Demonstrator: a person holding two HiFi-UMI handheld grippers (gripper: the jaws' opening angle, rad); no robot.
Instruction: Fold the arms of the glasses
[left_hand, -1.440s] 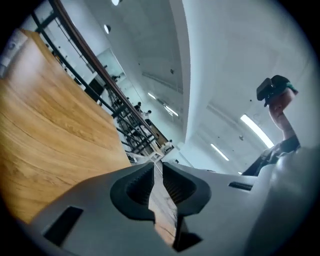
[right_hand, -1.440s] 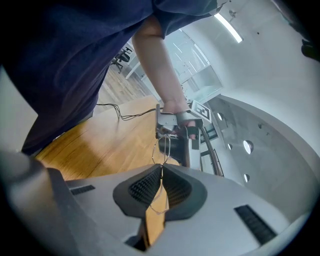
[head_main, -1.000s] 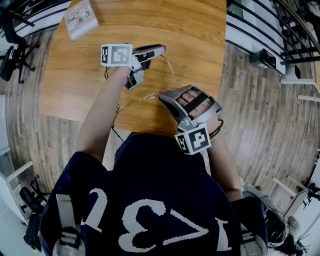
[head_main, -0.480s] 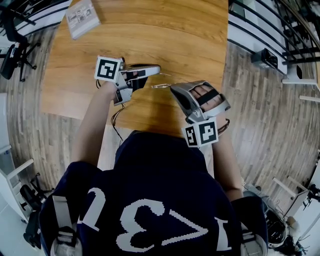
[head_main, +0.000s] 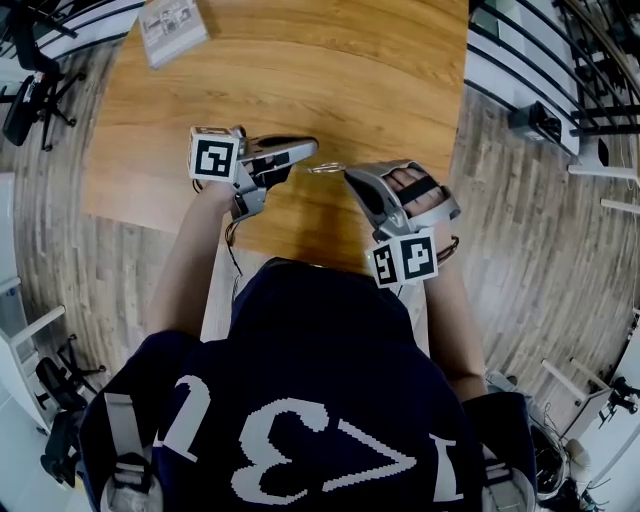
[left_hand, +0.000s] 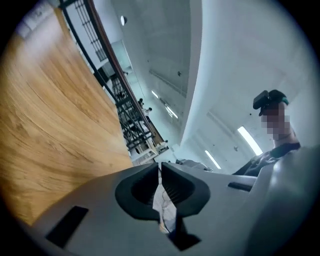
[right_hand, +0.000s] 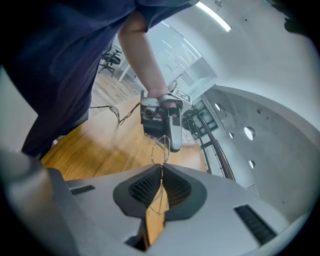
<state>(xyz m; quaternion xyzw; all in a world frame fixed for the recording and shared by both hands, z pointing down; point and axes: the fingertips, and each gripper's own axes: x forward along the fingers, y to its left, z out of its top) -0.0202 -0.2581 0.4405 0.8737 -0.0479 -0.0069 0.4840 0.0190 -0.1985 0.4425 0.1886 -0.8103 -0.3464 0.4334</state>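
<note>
we read only a white "3" among large characters on the person's dark shirt (head_main: 320, 335); the rest was unclear.

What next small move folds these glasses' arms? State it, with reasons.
Probably swing the left gripper toward the right gripper to hinge an arm inward: both look shut on the thin wire glasses, held between them above the wooden table.

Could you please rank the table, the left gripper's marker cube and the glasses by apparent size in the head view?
1. table, by far
2. left marker cube
3. glasses, a thin wire sliver
</note>
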